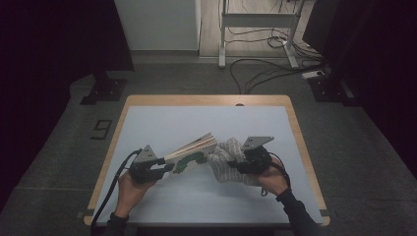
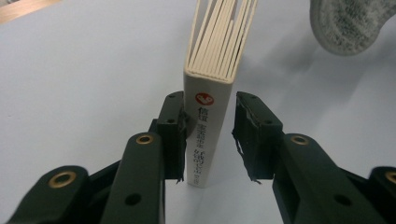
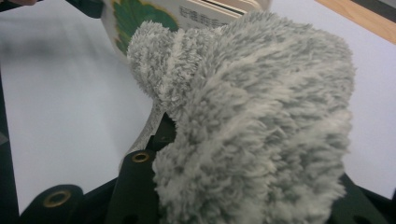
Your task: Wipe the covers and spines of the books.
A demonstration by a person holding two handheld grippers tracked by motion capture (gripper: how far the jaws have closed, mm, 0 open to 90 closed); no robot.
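The left claw (image 2: 208,135) pinches the board book (image 1: 193,152) by its spine, holding it tilted above the counter (image 1: 162,123), so that the right claw (image 1: 246,162), clamped on the fluffy grey cloth (image 3: 252,121), can probably wipe its cover.

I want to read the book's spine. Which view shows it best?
The left gripper view: the book stands spine-on between the left gripper jaws, print visible. The high view shows it small; the right gripper view shows a cover corner.
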